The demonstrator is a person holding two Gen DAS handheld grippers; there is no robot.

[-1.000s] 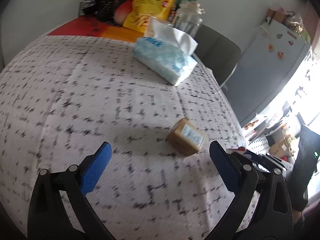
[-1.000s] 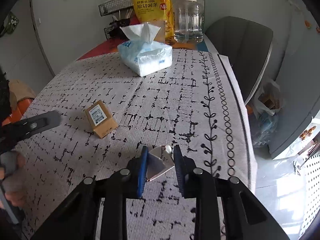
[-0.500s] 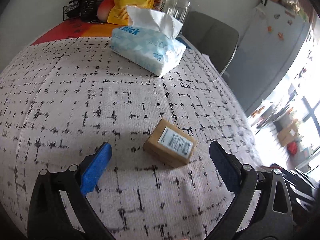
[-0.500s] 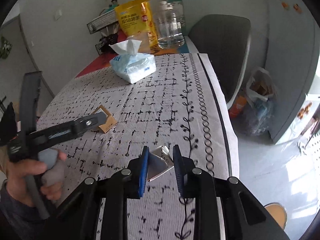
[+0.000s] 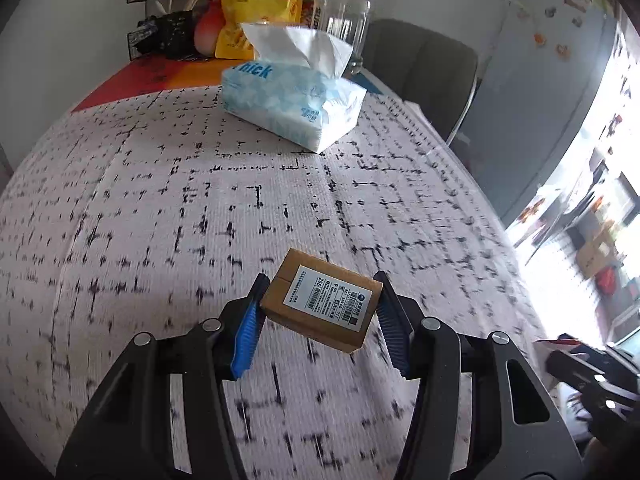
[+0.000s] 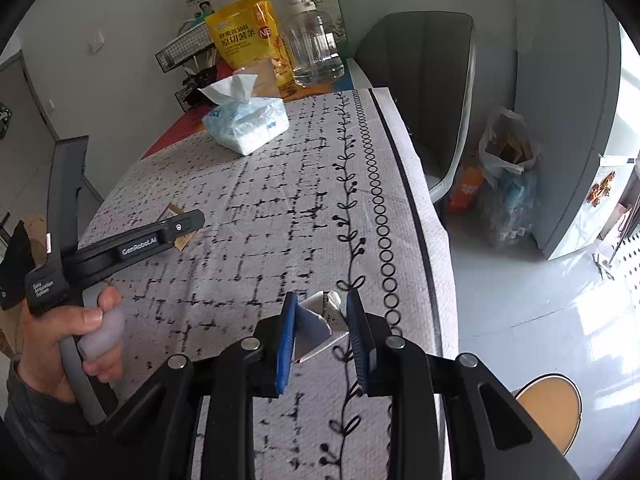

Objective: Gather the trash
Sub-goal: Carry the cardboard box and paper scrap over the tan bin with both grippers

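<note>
A small brown cardboard box with a white shipping label sits between the blue pads of my left gripper. Its jaws are closing and both pads touch the box's sides, just above the patterned tablecloth. In the right wrist view the left gripper reaches in from the left, held by a hand, and hides most of the box. My right gripper is shut on a crumpled white carton scrap near the table's right edge.
A blue tissue pack, a yellow snack bag, a clear jar and a wire rack stand at the table's far end. A grey chair, a filled plastic bag and a wooden stool are on the right.
My left gripper came forward over the brown box and its wide jaws closed onto the box's sides. The right gripper swung right, still holding the white scrap.
</note>
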